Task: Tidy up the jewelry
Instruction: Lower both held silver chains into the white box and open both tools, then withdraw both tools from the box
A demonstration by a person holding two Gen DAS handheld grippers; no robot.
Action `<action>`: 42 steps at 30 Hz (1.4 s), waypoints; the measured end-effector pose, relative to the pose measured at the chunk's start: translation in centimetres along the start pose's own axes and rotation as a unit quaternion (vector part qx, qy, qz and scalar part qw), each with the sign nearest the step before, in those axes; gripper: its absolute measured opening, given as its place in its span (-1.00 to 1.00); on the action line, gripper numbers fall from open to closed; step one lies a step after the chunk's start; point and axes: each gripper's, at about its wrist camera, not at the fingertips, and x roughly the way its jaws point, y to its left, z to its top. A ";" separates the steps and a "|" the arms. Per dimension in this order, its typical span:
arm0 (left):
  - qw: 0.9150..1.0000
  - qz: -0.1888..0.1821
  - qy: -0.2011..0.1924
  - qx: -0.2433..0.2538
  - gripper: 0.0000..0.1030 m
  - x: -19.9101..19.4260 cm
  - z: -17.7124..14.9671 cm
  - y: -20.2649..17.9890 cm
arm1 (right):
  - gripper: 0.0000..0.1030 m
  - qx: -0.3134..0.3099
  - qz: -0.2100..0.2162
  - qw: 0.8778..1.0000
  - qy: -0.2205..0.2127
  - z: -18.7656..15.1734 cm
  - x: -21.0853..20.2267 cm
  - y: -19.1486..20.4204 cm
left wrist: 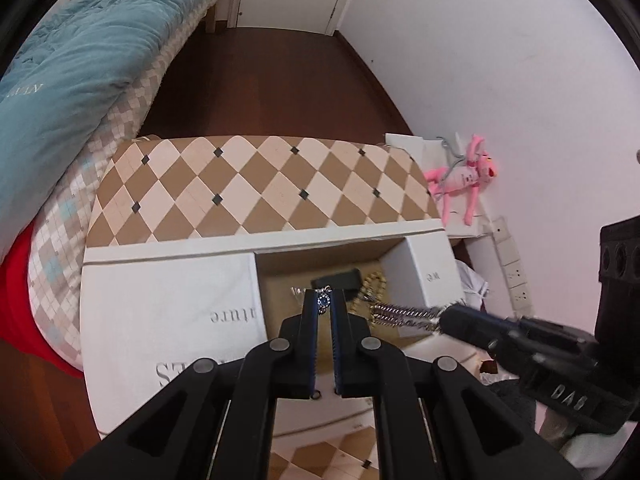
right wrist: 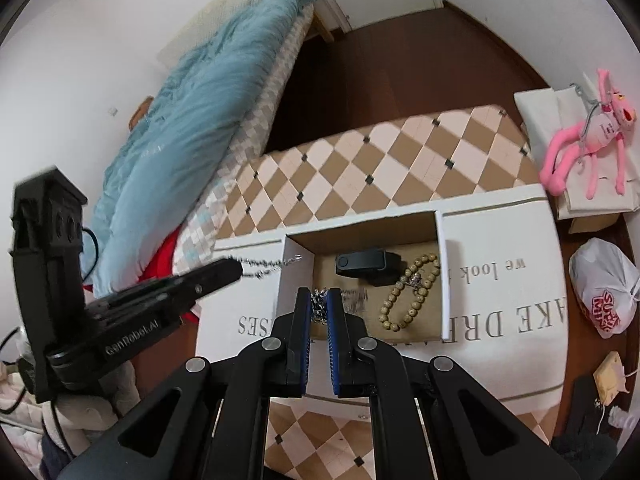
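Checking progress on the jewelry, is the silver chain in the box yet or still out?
Out. The silver chain hangs stretched between the left gripper and right gripper, above the box, not lying inside.

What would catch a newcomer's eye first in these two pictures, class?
A silver metal chain stretches taut between the left gripper and the right gripper, above the open white cardboard box. Inside the box lie a tan wooden bead bracelet and a small black case. A pink plush toy lies beyond the box.

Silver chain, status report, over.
Left gripper and right gripper each shut on the silver chain, stretched between them over the open box. Beaded bracelet and black case lie inside.
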 end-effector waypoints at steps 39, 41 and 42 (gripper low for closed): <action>0.986 0.158 -0.030 -0.039 1.00 2.6 -7.2 1.0 | 0.94 -0.065 -0.258 0.964 0.000 -3.7 4.4 -3.7; 0.986 0.158 -0.037 -0.038 1.00 2.0 -7.6 0.4 | 0.94 -0.066 -0.257 0.964 -0.008 -4.1 3.7 -3.5; 0.985 0.161 -0.042 -0.038 1.00 1.5 -7.8 0.1 | 0.94 -0.066 -0.256 0.964 -0.014 -4.2 3.1 -3.4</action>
